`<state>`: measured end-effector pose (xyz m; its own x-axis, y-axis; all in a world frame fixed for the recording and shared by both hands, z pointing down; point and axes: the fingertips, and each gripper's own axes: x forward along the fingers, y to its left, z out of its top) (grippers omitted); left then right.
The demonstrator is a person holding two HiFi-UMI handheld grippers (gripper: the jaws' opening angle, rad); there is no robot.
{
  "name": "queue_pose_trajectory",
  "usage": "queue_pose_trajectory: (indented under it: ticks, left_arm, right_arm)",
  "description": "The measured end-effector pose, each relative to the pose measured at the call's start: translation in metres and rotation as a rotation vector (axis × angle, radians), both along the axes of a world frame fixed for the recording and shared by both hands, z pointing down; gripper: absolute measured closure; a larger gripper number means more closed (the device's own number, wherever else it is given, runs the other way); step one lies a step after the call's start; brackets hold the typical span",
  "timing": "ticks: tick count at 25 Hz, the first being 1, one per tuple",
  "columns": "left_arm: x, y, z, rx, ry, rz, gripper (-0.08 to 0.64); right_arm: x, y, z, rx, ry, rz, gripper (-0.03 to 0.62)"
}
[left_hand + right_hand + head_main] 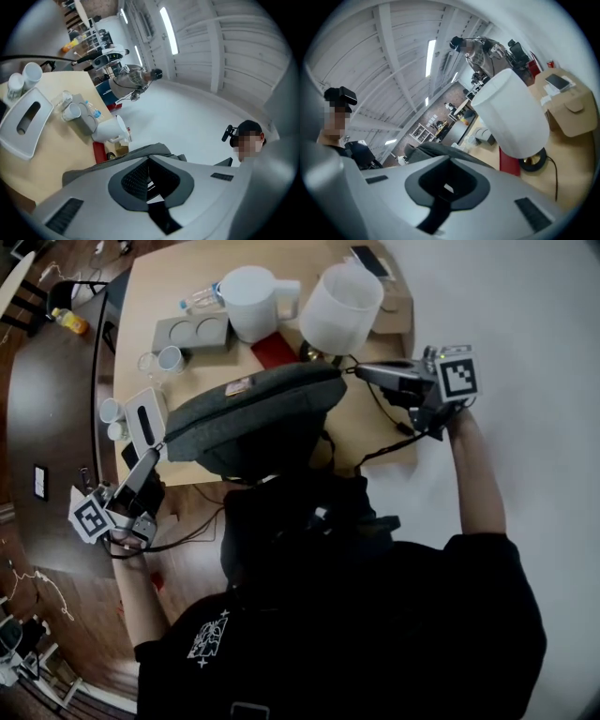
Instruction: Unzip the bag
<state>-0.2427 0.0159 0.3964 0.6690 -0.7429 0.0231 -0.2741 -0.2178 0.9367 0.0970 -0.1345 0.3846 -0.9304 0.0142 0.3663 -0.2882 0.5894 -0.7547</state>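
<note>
Left gripper [156,450] is clamped on one end of the bag [253,413], anchoring it. Right gripper [360,371] is pinched shut on the opposite end, presumably to pull it taut for unzipping.

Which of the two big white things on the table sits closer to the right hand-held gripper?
The lamp, on a brass base; the jug farther left has a handle.
</note>
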Motion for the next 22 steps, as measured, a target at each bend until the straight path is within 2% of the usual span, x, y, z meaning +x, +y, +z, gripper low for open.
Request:
queue_pose_trajectory:
  ticks: [3,6,8,15,17,19,20,22]
  left_arm:
    - [-0.002,0.009,0.044,-0.075,0.003,-0.008,0.558]
    - [0.017,0.013,0.085,-0.133,-0.052,0.034,0.558]
    - [0.027,0.014,0.094,-0.142,-0.083,0.042,0.558]
    - [0.027,0.02,0.085,-0.048,-0.263,0.052,0.56]
    - [0.027,0.023,0.082,-0.006,-0.308,0.046,0.557]
    - [0.029,0.026,0.077,0.031,-0.342,0.047,0.532]
    - [0.029,0.027,0.075,0.041,-0.362,0.048,0.507]
    - [0.025,0.032,0.071,0.053,-0.436,0.053,0.471]
  right_arm:
    - [0.011,0.001,0.025,-0.022,0.031,0.029,0.583]
    - [0.011,0.009,0.056,-0.058,0.047,0.023,0.583]
    - [0.007,0.017,0.072,-0.074,0.06,0.021,0.583]
    - [0.002,0.03,0.069,0.03,0.047,-0.043,0.574]
    - [0.001,0.033,0.069,0.091,0.069,-0.066,0.568]
    - [0.0,0.037,0.066,0.155,0.095,-0.095,0.531]
    - [0.0,0.038,0.064,0.178,0.099,-0.106,0.484]
    - [0.002,0.039,0.057,0.209,0.101,-0.113,0.463]
